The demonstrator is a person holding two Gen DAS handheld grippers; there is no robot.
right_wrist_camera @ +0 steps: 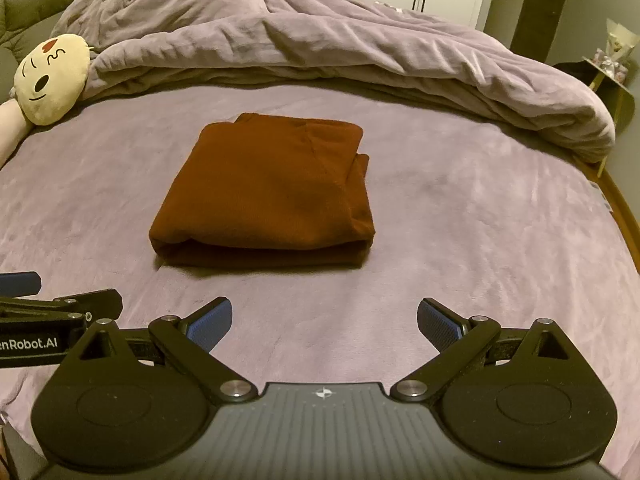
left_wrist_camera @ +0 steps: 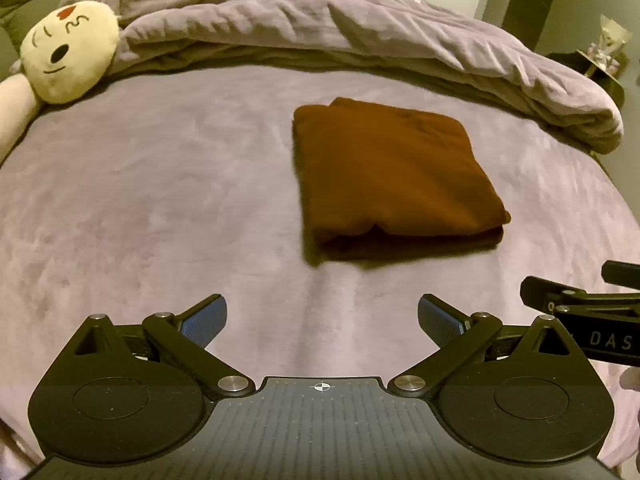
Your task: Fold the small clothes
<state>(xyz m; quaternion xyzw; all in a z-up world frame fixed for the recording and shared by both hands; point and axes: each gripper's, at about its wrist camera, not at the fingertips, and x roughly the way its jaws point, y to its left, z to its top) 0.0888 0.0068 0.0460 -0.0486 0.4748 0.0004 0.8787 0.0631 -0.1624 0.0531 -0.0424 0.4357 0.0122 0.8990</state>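
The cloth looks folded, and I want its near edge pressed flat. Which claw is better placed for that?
Probably the right claw. In its view the cloth lies almost straight ahead, just left of centre. From the left claw the cloth sits off to the right. Both are open and clear of it.

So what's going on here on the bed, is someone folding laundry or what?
A person holds two handheld grippers over a bed covered in a lilac plush blanket. The rust-brown garment already lies folded into a neat rectangle on it. The left gripper and right gripper both hover open short of it, touching nothing. A cream plush doll lies by the bunched lilac duvet behind.
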